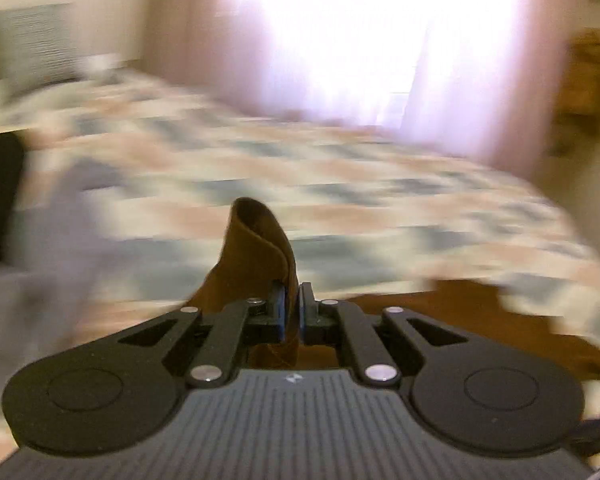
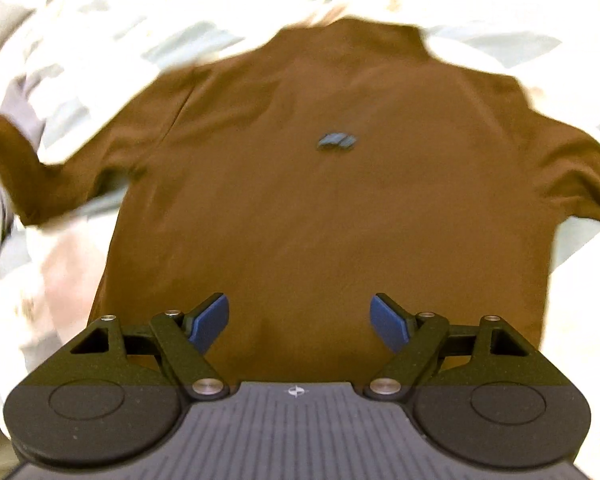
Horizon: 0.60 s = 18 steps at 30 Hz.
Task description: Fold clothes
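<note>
Pinching a sleeve cuff of the brown shirt (image 2: pixel 320 200) w/ left tongs (image 1: pixel 293 312); right tongs (image 2: pixel 300 322) spread wide above its hem. Fabric's soft, floppy imo, so grab edges.

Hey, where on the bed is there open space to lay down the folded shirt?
Free: the patterned bedspread beyond the left gripper, toward the curtains. Crowded: the brown shirt spreads under the open right gripper, and grey clothing lies left.

Left: low across bed (image 1: pixel 340 184); right: down onto shirt (image 2: pixel 320 200)
</note>
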Available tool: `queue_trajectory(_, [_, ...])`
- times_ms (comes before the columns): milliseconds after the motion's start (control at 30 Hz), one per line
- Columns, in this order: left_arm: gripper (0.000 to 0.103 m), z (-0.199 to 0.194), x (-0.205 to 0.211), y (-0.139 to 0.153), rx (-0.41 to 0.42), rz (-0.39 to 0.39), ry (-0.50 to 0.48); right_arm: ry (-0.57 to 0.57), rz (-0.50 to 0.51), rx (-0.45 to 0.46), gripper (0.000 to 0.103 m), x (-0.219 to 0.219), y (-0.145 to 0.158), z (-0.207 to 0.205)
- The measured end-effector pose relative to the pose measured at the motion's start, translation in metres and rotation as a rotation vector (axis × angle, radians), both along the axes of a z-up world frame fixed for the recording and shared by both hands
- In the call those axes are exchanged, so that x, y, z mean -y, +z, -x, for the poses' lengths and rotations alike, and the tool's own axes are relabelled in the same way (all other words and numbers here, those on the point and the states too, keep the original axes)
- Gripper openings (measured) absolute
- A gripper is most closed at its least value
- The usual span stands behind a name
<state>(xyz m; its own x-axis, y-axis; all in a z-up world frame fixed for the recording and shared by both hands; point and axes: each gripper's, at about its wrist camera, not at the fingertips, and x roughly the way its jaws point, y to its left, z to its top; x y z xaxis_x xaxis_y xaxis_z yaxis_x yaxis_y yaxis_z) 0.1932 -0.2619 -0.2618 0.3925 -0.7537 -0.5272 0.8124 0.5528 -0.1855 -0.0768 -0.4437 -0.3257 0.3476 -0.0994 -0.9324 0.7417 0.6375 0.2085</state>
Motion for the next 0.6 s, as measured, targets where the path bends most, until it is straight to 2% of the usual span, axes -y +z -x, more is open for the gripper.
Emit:
queue_trajectory(33, [0.004, 0.024, 0.029, -0.004, -0.018, 0.027, -0.064, -0.03, 0.002, 0.026, 0.079, 0.012, 0.002, 0.012])
queue_trajectory(133, [0.006, 0.089, 0.098, -0.032, -0.048, 0.03, -0.226, -0.133, -0.002, 0.12, 0.078, 0.052, 0.004, 0.052])
queue_trajectory(167, [0.013, 0.11, 0.117, -0.05, -0.07, 0.007, -0.273, -0.176, -0.015, 0.166, 0.077, 0.067, 0.002, 0.068])
queue_trajectory(200, [0.017, 0.131, 0.134, -0.072, -0.099, -0.054, -0.309, -0.216, -0.039, 0.207, 0.074, 0.081, -0.004, 0.082])
queue_trajectory(233, [0.017, 0.15, 0.15, -0.094, -0.127, -0.115, -0.344, -0.255, -0.062, 0.248, 0.072, 0.094, -0.009, 0.095])
queue_trajectory(300, [0.016, 0.179, 0.157, -0.123, -0.157, -0.224, -0.367, -0.299, -0.116, 0.332, 0.066, 0.114, -0.023, 0.11])
queue_trajectory(333, [0.016, 0.188, 0.152, -0.128, -0.163, -0.246, -0.367, -0.299, -0.151, 0.37, 0.066, 0.12, -0.031, 0.112])
queue_trajectory(467, [0.02, 0.206, 0.109, -0.122, -0.142, -0.287, -0.322, -0.227, -0.28, 0.488, 0.065, 0.13, -0.061, 0.086])
queue_trajectory(500, [0.02, 0.203, 0.099, -0.118, -0.127, -0.296, -0.299, -0.197, -0.303, 0.507, 0.058, 0.13, -0.069, 0.074])
queue_trajectory(600, [0.023, 0.18, 0.087, -0.112, -0.097, -0.329, -0.221, -0.117, -0.319, 0.535, 0.048, 0.132, -0.089, 0.035])
